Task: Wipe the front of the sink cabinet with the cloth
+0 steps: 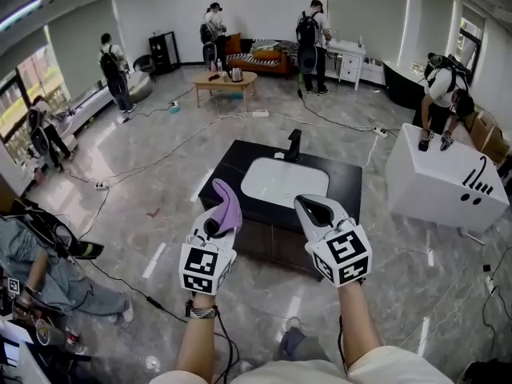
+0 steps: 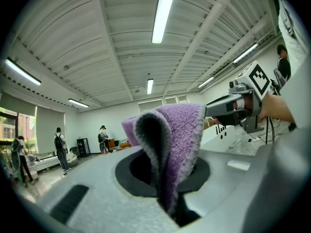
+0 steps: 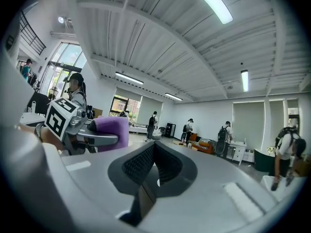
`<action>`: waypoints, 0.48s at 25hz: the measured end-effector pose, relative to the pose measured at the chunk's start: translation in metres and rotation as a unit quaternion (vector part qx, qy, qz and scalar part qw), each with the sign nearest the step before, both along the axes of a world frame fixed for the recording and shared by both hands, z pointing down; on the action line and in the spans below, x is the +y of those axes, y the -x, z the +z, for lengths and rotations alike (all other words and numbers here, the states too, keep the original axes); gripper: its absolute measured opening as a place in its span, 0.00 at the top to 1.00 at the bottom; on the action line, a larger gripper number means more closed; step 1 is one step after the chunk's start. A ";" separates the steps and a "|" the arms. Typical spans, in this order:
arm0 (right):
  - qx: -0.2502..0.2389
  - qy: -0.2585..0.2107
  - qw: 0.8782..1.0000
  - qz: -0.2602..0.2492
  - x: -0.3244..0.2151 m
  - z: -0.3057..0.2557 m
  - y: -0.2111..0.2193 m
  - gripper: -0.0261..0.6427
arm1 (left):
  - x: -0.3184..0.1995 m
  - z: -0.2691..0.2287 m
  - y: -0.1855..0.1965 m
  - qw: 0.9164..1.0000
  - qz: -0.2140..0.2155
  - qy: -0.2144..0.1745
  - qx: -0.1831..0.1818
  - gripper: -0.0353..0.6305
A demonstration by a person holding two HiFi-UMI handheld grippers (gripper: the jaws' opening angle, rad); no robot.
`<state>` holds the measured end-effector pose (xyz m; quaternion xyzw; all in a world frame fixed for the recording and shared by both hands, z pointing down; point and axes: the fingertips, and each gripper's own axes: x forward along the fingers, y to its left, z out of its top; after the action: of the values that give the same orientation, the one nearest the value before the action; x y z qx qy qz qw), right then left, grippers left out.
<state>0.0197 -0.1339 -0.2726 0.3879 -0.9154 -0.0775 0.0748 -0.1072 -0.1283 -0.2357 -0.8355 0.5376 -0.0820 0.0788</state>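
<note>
The left gripper [image 1: 214, 230] pinches the purple cloth [image 1: 228, 205] low at its fold, so a free flap stands up, I think ready for wiping. The right gripper [image 1: 315, 211] is pressed together on nothing (probably only waiting). Beyond both, well apart, stands the sink cabinet [image 1: 268, 242], its dark front not yet touched.

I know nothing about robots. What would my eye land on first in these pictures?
Probably the purple cloth, pinched in the left gripper and sticking up from its jaws. Beside it, the right gripper is shut and holds nothing. Just beyond both stands a dark sink cabinet with a white basin, out in the middle of a marbled floor.
</note>
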 end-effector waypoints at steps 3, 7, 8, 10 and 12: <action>0.001 -0.003 1.000 -0.006 0.023 -0.001 0.011 0.95 | 0.020 -0.005 0.006 1.000 0.003 -0.003 0.003 0.87; -0.009 -0.007 1.000 -0.015 0.049 -0.008 0.024 0.95 | 0.043 -0.017 0.011 1.000 0.012 -0.017 0.012 0.87; -0.008 -0.008 1.000 -0.014 0.054 -0.009 0.025 0.95 | 0.048 -0.019 0.010 1.000 0.014 -0.020 0.012 0.87; -0.007 -0.007 1.000 -0.010 0.062 -0.009 0.025 0.95 | 0.057 -0.023 0.009 1.000 0.019 -0.024 0.009 0.87; -0.008 -0.008 1.000 -0.006 0.069 -0.009 0.022 0.95 | 0.063 -0.024 0.006 0.999 0.024 -0.026 0.007 0.87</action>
<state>-0.0026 -0.0653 -0.2813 0.3837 -0.9176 -0.0820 0.0641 -0.1128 -0.0656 -0.2602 -0.8464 0.5199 -0.0604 0.0984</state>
